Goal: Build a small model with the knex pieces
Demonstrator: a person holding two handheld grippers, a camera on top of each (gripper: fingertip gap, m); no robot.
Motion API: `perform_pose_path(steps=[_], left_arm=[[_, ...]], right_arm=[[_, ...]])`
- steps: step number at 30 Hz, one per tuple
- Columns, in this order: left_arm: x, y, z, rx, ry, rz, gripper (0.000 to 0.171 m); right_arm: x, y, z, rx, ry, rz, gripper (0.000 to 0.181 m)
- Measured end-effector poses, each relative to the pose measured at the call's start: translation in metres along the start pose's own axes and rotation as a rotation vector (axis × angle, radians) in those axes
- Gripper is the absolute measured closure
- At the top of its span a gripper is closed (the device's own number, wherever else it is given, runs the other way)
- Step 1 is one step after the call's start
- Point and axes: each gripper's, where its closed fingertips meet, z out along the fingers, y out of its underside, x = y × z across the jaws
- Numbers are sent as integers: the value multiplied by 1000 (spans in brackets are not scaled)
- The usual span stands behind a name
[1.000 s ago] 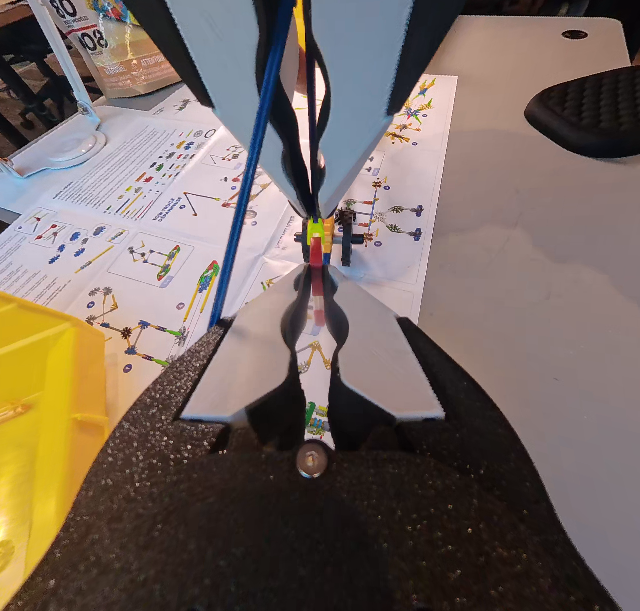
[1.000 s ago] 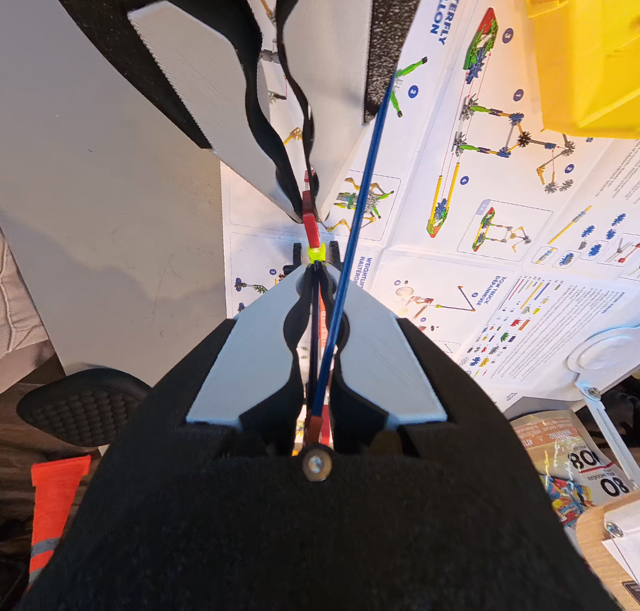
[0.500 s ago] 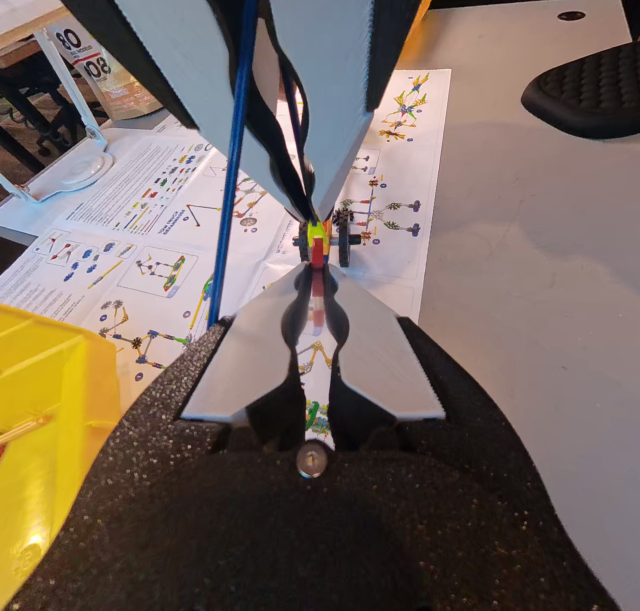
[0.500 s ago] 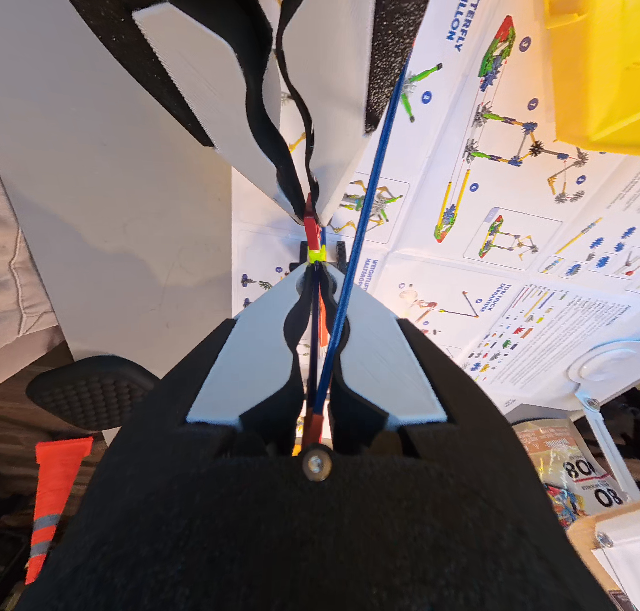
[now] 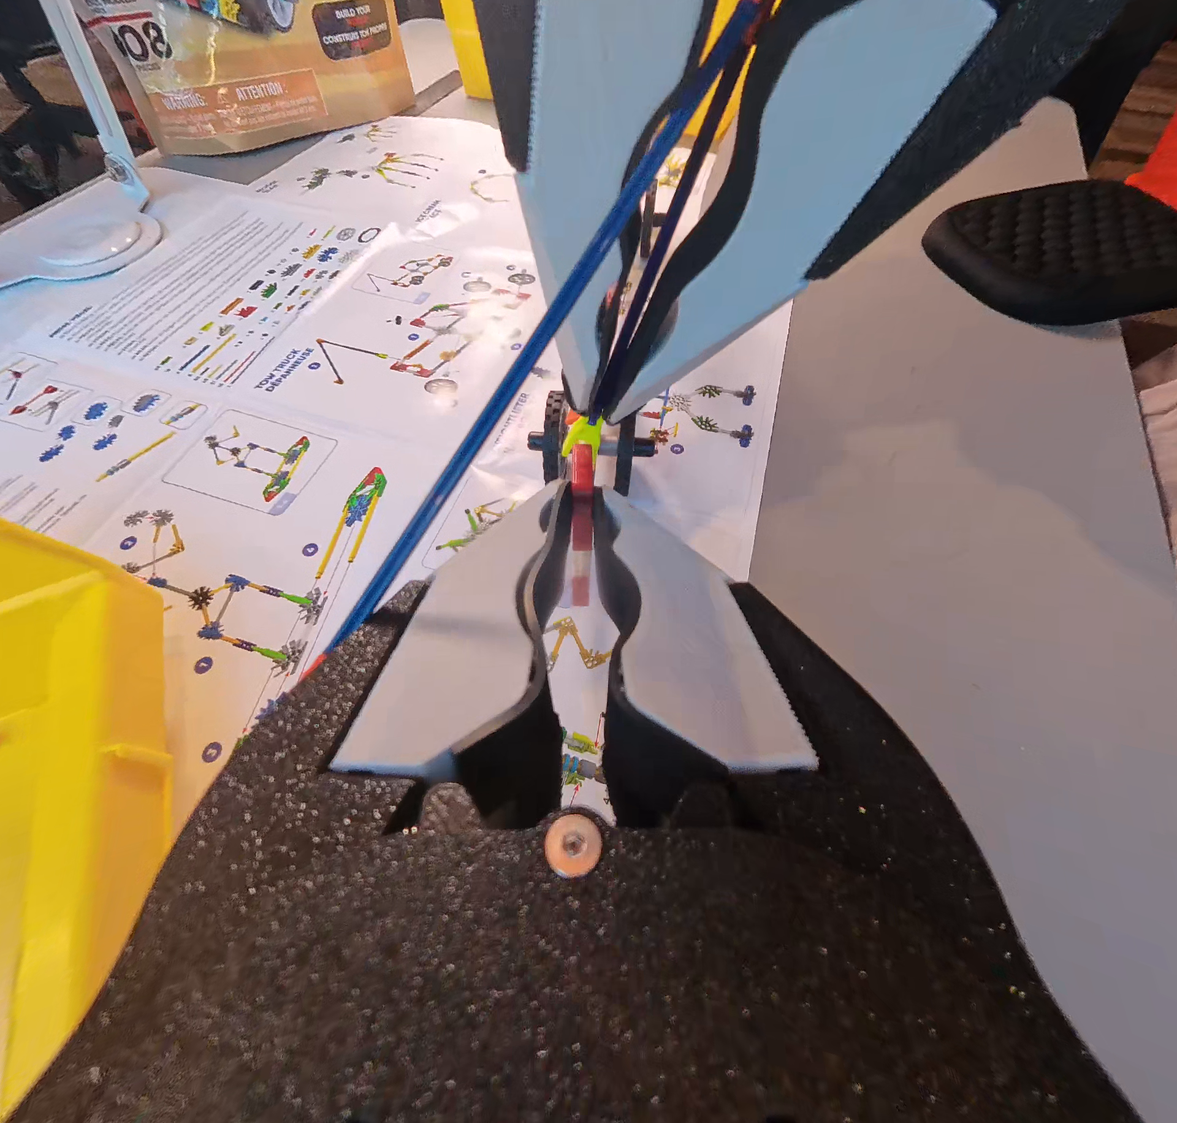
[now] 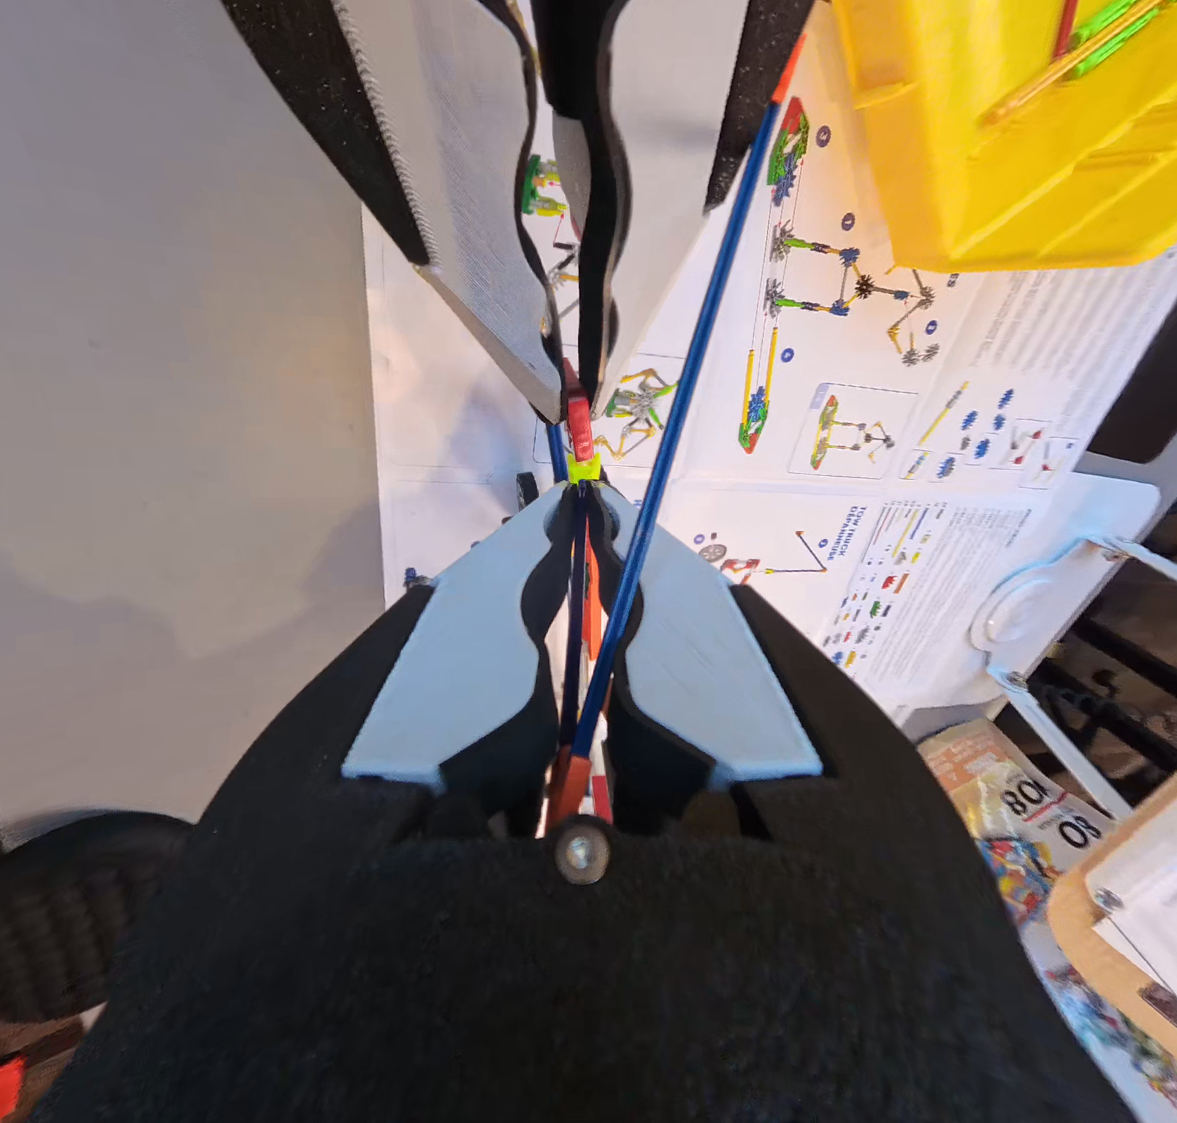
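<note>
The left tool [image 5: 581,500] is closed on a red rod [image 5: 581,545], the right tool [image 6: 581,494] on a blue rod [image 6: 576,615]; the lime connector [image 6: 583,469] between them could be popped off by any twist.

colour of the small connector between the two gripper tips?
Lime green connector, joined to a red rod; clearest in the left wrist view.

Red rod [image 5: 581,522] joined to lime connector [image 5: 583,435]
</note>
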Motion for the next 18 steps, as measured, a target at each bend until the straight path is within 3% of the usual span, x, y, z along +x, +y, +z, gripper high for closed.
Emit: perform_pose_path(steps=[4, 12, 14, 18], left_arm=[[4, 0, 1, -2, 11, 10, 171], [13, -1, 5, -17, -21, 105, 171], [10, 0, 4, -17, -26, 87, 171], [6, 1, -1, 0, -3, 17, 171]], right_arm=[[-4, 1, -1, 1, 29, -8, 181], [-11, 8, 0, -57, -345, -44, 181], [-10, 5, 2, -76, -327, -54, 181], [-8, 0, 3, -52, -122, -26, 181]])
